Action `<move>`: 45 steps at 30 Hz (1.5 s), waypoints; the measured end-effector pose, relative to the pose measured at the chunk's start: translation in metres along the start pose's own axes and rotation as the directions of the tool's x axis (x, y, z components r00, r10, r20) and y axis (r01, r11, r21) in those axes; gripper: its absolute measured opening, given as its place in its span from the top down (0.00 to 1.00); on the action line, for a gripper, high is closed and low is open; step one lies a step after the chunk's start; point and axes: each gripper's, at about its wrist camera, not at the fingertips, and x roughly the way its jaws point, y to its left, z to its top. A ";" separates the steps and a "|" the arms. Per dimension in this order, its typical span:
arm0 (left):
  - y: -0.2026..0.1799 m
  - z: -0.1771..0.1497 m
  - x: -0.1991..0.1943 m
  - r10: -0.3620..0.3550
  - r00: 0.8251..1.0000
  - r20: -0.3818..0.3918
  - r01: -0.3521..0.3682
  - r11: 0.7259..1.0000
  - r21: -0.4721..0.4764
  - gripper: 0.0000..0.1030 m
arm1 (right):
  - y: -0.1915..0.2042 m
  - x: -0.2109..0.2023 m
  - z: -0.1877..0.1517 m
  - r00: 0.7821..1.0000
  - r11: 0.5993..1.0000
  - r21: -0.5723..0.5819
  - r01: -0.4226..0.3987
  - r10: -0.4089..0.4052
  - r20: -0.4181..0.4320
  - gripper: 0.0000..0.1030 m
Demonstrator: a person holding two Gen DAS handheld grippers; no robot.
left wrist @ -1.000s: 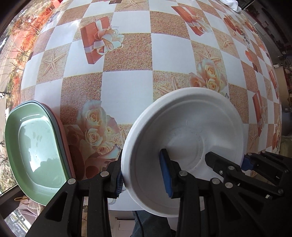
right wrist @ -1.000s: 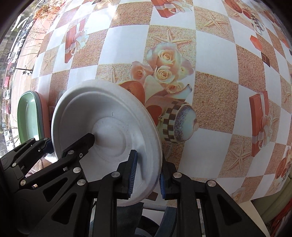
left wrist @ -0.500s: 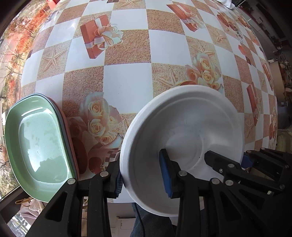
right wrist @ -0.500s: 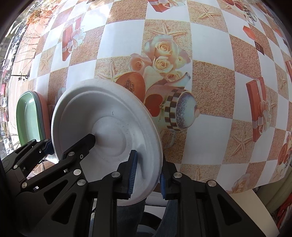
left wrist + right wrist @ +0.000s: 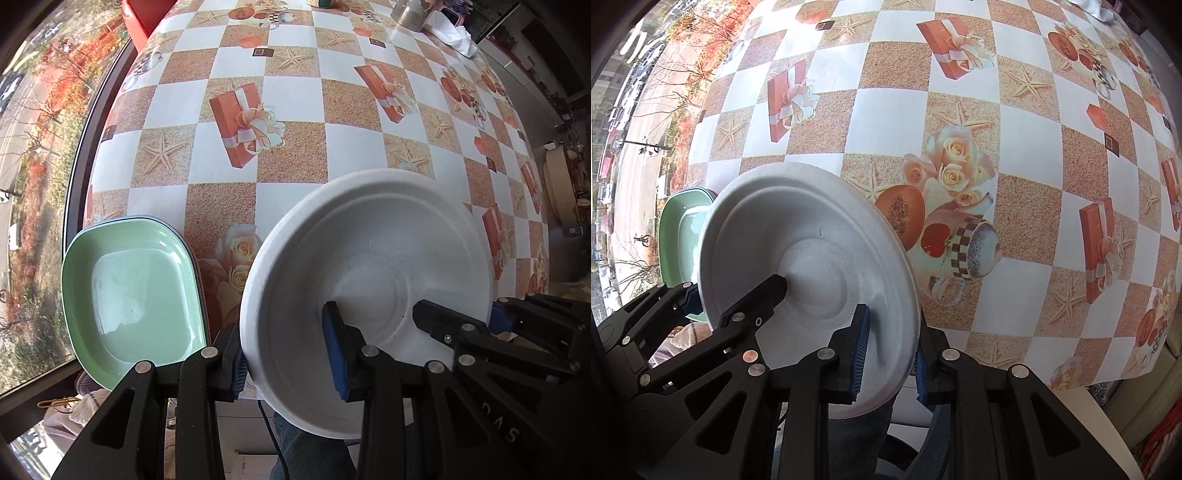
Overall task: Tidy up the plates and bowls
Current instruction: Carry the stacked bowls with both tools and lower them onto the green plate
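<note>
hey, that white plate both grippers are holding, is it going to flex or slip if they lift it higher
The white plate looks like thin moulded pulp with a matte surface, so probably light and unlikely to slip. The left gripper and right gripper pinch opposite rim edges, which should limit sagging, though hard squeezing might dent it. The green plate nearby looks glossier.

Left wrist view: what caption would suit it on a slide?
Both grippers clamp a white plate by opposite rims, above the patterned tablecloth, beside a green dish.

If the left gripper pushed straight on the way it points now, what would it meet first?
The left gripper, shut on the white bowl that the right gripper also holds, points down at the checkered tablecloth. The bowl would likely meet bare cloth first, just right of the green plate; depth is unclear.
</note>
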 end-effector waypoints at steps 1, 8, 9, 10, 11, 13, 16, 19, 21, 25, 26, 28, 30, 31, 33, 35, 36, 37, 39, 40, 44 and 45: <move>0.001 -0.002 -0.005 0.000 1.000 0.007 0.000 1.000 -0.007 0.63 | 0.002 -0.003 0.001 1.000 1.000 -0.005 0.000 0.000 0.005 0.77; 0.023 0.003 -0.022 0.016 0.999 0.044 -0.013 0.998 -0.057 0.63 | 0.020 -0.016 0.003 0.999 0.999 -0.048 -0.002 0.004 0.038 0.77; 0.024 0.004 -0.022 0.017 0.999 0.047 -0.014 0.998 -0.065 0.63 | 0.023 -0.019 0.004 0.999 0.999 -0.054 -0.003 0.006 0.040 0.77; 0.026 0.003 -0.021 0.018 0.999 0.051 -0.014 0.997 -0.074 0.62 | 0.025 -0.020 0.007 0.999 0.998 -0.061 -0.004 0.007 0.043 0.77; 0.027 0.004 -0.021 0.019 0.998 0.054 -0.015 0.997 -0.081 0.62 | 0.028 -0.021 0.008 0.999 0.998 -0.067 -0.004 0.007 0.045 0.77; 0.034 0.001 -0.024 0.024 0.998 0.061 -0.019 0.995 -0.094 0.62 | 0.035 -0.021 0.010 0.999 0.997 -0.082 -0.002 0.006 0.050 0.77; 0.043 -0.003 -0.026 0.033 0.997 0.068 -0.026 0.993 -0.113 0.62 | 0.044 -0.023 0.013 0.999 0.995 -0.102 -0.001 0.007 0.053 0.77; 0.055 -0.009 -0.028 0.043 0.997 0.070 -0.033 0.990 -0.138 0.62 | 0.056 -0.019 0.015 0.999 0.992 -0.124 -0.003 0.009 0.051 0.77; 0.063 -0.012 -0.029 0.049 0.996 0.071 -0.038 0.987 -0.157 0.62 | 0.064 -0.018 0.016 0.999 0.990 -0.141 -0.006 0.013 0.049 0.77; 0.080 -0.018 -0.031 0.062 0.995 0.073 -0.046 0.979 -0.198 0.62 | 0.084 -0.013 0.017 0.999 0.983 -0.183 -0.010 0.019 0.044 0.77; 0.085 -0.020 -0.032 0.064 0.995 0.074 -0.047 0.977 -0.209 0.62 | 0.089 -0.012 0.018 0.999 0.981 -0.193 -0.011 0.020 0.043 0.77; 0.093 -0.023 -0.032 0.067 0.995 0.073 -0.049 0.972 -0.230 0.62 | 0.099 -0.011 0.018 0.999 0.977 -0.214 -0.011 0.020 0.041 0.77; 0.100 -0.025 -0.032 0.070 0.995 0.073 -0.049 0.967 -0.249 0.62 | 0.108 -0.010 0.019 0.999 0.973 -0.232 -0.011 0.020 0.037 0.77; 0.104 -0.027 -0.032 0.071 0.995 0.073 -0.050 0.964 -0.260 0.62 | 0.112 -0.009 0.019 0.999 0.970 -0.241 -0.010 0.019 0.036 0.77; 0.110 -0.029 -0.032 0.074 0.995 0.070 -0.052 0.959 -0.279 0.62 | 0.120 -0.007 0.021 0.999 0.966 -0.259 -0.009 0.018 0.032 0.77; 0.117 -0.032 -0.031 0.078 0.995 0.066 -0.055 0.953 -0.298 0.62 | 0.128 -0.005 0.022 0.999 0.962 -0.274 -0.008 0.017 0.028 0.77; 0.120 -0.034 -0.030 0.079 0.995 0.062 -0.056 0.950 -0.308 0.62 | 0.132 -0.003 0.022 1.000 0.960 -0.281 -0.009 0.017 0.025 0.77; 0.124 -0.035 -0.029 0.080 0.995 0.058 -0.057 0.946 -0.318 0.62 | 0.136 -0.001 0.022 1.000 0.957 -0.288 -0.010 0.017 0.022 0.77; 0.129 -0.038 -0.028 0.081 0.995 0.051 -0.059 0.941 -0.334 0.62 | 0.142 0.003 0.022 1.000 0.953 -0.302 -0.012 0.017 0.014 0.77; 0.132 -0.040 -0.027 0.081 0.996 0.047 -0.060 0.938 -0.342 0.62 | 0.146 0.005 0.021 1.000 0.951 -0.309 -0.013 0.017 0.010 0.77; 0.142 -0.043 -0.024 0.085 0.996 0.036 -0.065 0.926 -0.371 0.62 | 0.158 0.013 0.022 1.000 0.943 -0.333 -0.019 0.021 0.000 0.77; 0.145 -0.044 -0.023 0.085 0.996 0.032 -0.067 0.923 -0.378 0.62 | 0.161 0.015 0.024 1.000 0.942 -0.336 -0.021 0.023 0.003 0.77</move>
